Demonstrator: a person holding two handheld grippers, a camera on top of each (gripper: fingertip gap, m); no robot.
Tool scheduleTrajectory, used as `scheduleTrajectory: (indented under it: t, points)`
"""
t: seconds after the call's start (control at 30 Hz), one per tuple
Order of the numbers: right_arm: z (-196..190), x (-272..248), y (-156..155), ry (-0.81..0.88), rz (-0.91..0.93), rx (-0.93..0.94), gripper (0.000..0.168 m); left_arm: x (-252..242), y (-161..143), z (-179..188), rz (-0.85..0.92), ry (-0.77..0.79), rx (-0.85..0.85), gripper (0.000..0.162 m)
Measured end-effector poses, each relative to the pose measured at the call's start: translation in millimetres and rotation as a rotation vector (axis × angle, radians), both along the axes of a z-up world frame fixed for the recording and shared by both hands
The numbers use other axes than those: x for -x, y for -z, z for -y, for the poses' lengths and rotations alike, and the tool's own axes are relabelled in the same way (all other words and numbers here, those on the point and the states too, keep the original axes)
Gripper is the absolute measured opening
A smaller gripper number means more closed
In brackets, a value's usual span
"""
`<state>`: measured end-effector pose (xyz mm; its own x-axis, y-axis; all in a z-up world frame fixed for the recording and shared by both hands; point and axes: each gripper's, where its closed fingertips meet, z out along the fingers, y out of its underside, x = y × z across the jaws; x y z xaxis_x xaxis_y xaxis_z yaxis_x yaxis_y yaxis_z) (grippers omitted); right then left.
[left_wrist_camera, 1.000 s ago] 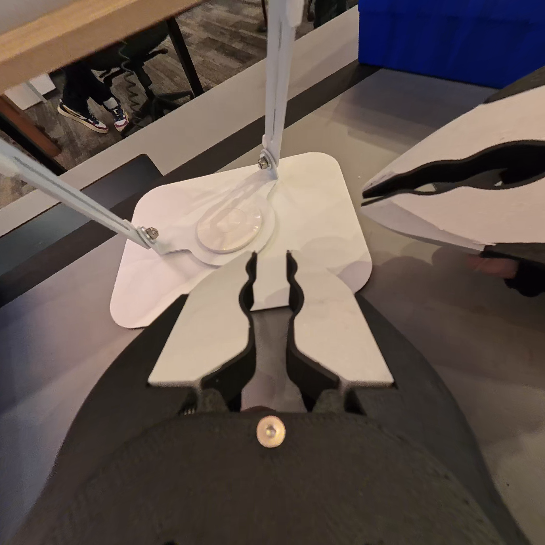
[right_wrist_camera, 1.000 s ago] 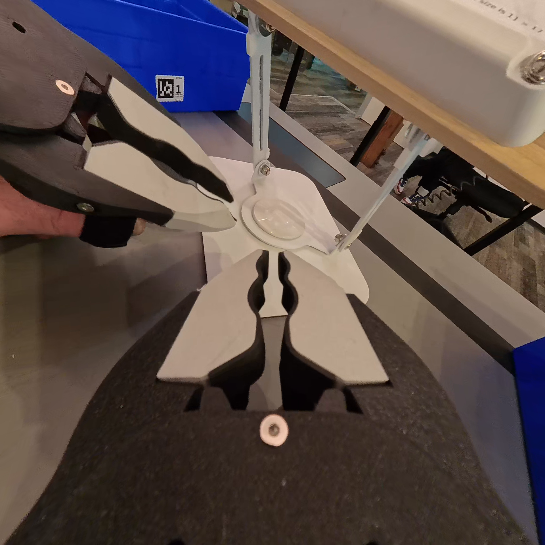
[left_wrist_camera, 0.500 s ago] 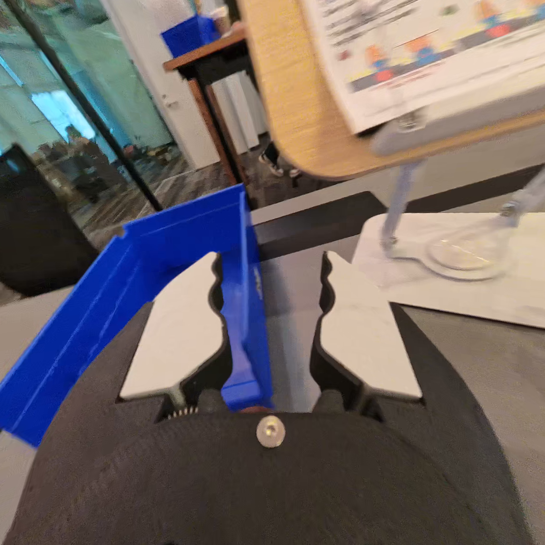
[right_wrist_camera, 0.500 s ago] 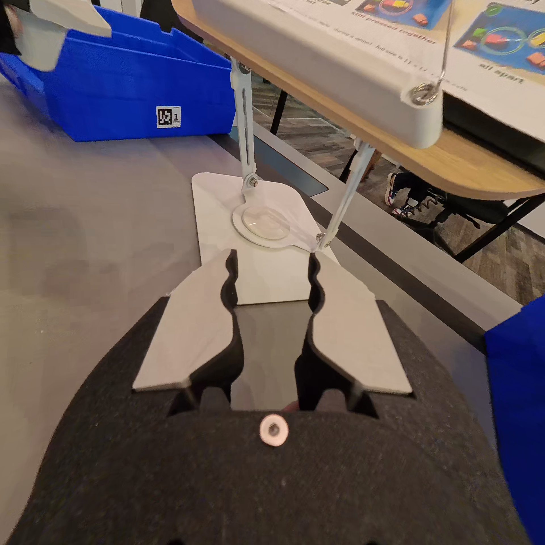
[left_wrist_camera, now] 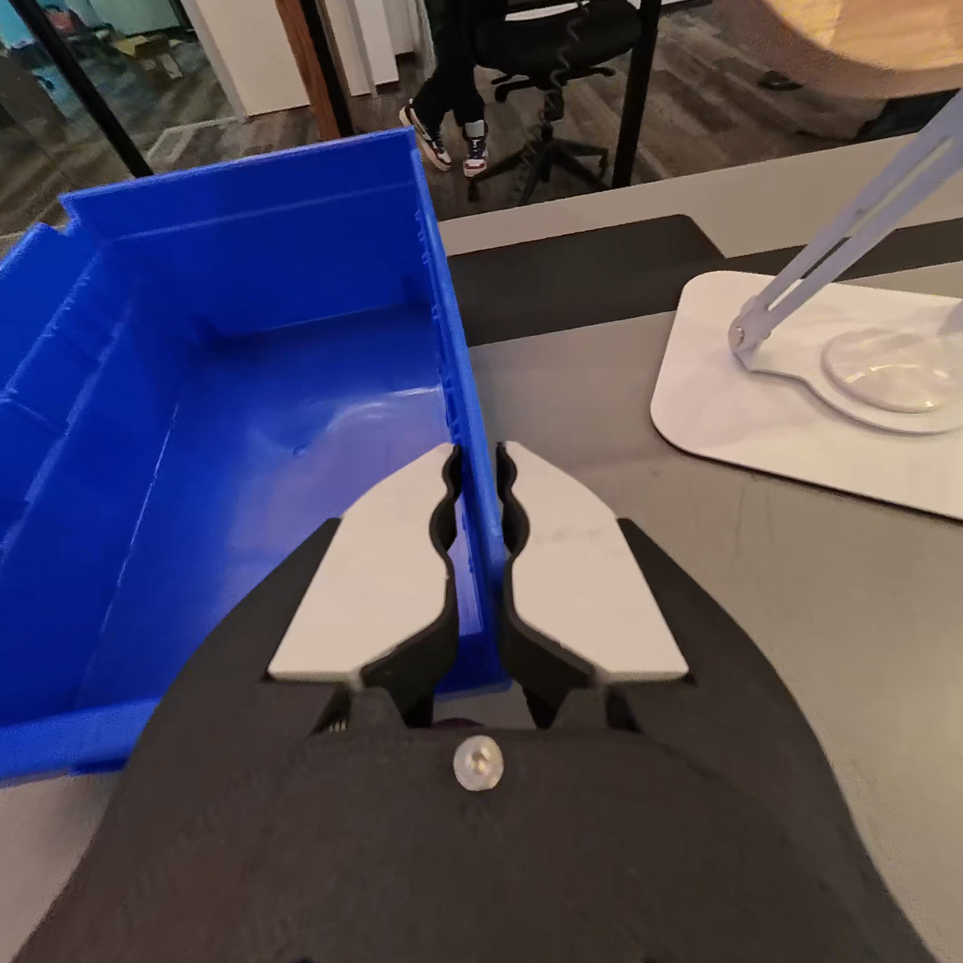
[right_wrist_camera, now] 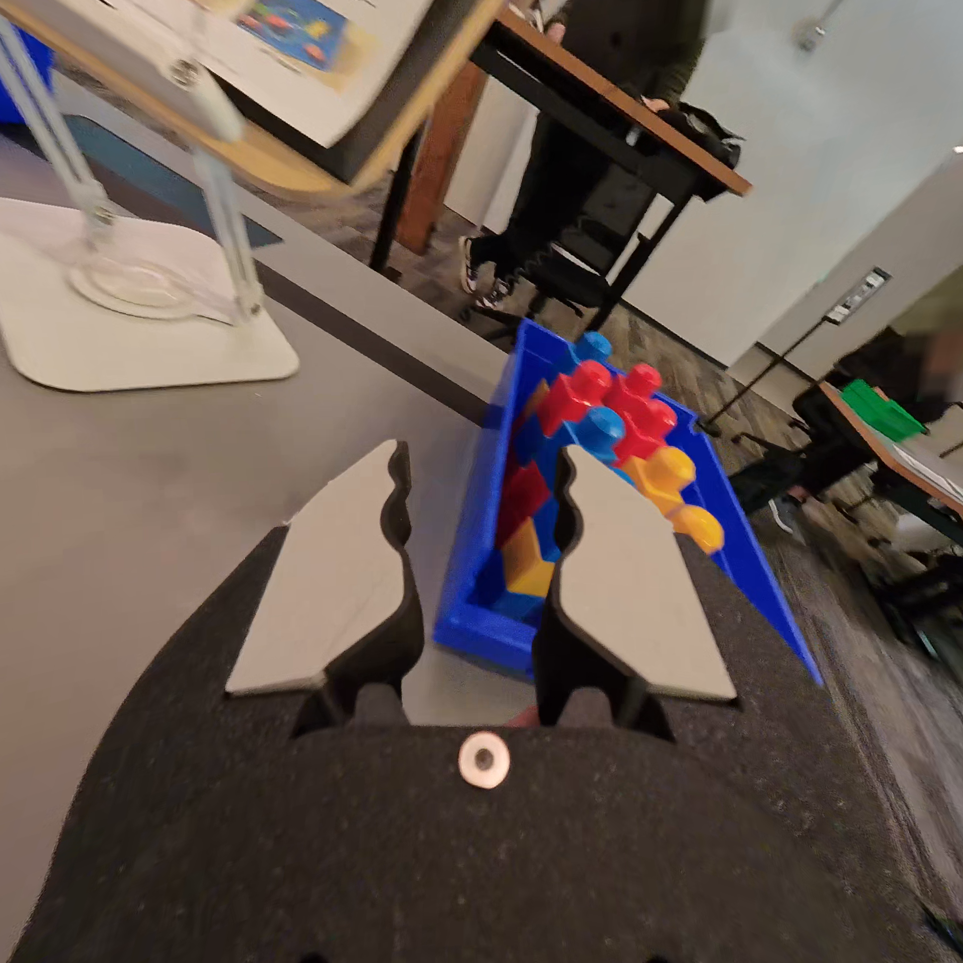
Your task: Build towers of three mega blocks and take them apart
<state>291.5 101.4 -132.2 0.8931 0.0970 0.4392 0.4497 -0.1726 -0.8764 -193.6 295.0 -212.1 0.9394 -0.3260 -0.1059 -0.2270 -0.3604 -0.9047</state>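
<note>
In the left wrist view an empty blue bin (left_wrist_camera: 208, 417) stands on the grey table. My left gripper (left_wrist_camera: 477, 451) straddles the bin's right side wall and is shut on it near the front corner. In the right wrist view a second blue bin (right_wrist_camera: 469, 521) holds several mega blocks: red (right_wrist_camera: 589, 391), blue (right_wrist_camera: 599, 427) and yellow (right_wrist_camera: 667, 469). My right gripper (right_wrist_camera: 482, 453) is open and empty, a little short of that bin's near end, with its left wall in line between the fingers.
A white stand base (left_wrist_camera: 781, 417) with thin metal legs sits on the table between the bins; it also shows in the right wrist view (right_wrist_camera: 130, 338). A wooden board with a picture sheet (right_wrist_camera: 292, 31) hangs above it. The table's far edge, an office chair and a person's legs lie beyond. My right fingertips sit around 55 centimetres from my left ones.
Both grippers have swung away from the white stand base, left toward the empty bin, right toward the block bin. The left one has closed on the bin wall. The right one has opened wider.
</note>
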Motion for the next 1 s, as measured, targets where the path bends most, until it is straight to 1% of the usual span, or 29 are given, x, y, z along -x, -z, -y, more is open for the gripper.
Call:
scheduleTrajectory:
  t: [0.07,0.13,0.27,0.3,0.47,0.53,0.6,0.7,0.8,1.0]
  points:
    - [2.6,-20.8,4.7,0.041,0.003,0.04,0.054,1.1,-0.3,-0.4,-0.005,-0.012,-0.007,0.01]
    - [1.1,-27.8,14.2,0.041,-0.012,0.097,0.054,5.5,-1.1,0.5,-0.017,-0.027,-0.009,0.005]
    - [-13.8,-31.7,46.8,0.044,-0.071,0.222,0.051,9.3,-0.4,5.6,-0.006,-0.019,0.001,0.004]
    - [-18.5,-31.5,54.5,0.04,-0.079,0.24,0.049,9.5,-0.1,6.8,-0.002,-0.02,0.005,0.004]
    - [-36.8,-27.6,86.3,0.02,-0.063,0.345,0.024,9.4,1.0,12.5,-0.014,-0.001,0.022,0.003]
    - [-39.7,-28.5,86.4,0.015,-0.063,0.345,0.015,11.3,1.1,15.0,-0.014,0.023,0.038,0.004]
    - [-39.4,-28.5,86.4,0.005,-0.09,0.36,0.014,11.9,1.3,16.9,0.02,0.056,0.059,0.004]
    - [-35.0,-32.6,86.5,0.014,-0.088,0.373,0.01,15.9,2.0,22.0,-0.004,0.11,0.069,0.004]
    - [-25.9,-39.0,87.1,0.014,-0.086,0.381,0.004,21.7,2.5,32.1,0.02,0.157,0.111,0.004]
    - [-6.7,-41.9,87.2,-0.036,-0.135,0.41,0.003,34.8,2.9,63.3,0.054,0.228,0.184,0.005]
